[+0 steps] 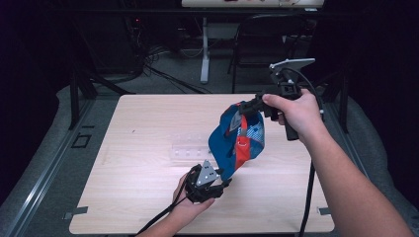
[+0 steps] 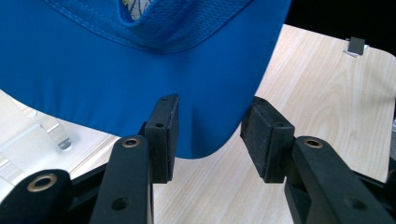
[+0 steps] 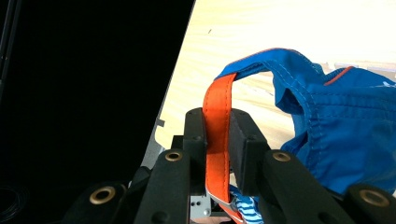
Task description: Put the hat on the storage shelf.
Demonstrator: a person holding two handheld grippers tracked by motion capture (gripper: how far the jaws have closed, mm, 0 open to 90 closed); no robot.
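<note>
Left gripper view: our left tool (image 2: pixel 210 140) stands apart around the blue cap's (image 2: pixel 140 70) brim edge, not pinching; our right tool (image 3: pixel 218 140) is clamped on its orange strap (image 3: pixel 217 116), cap hanging above the worktop (image 1: pixel 148 197). We should slide deeper before closing.

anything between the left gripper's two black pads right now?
Yes: the rounded bottom edge of the blue fabric cap hangs between the left gripper pads, untouched, in the left gripper view.
</note>
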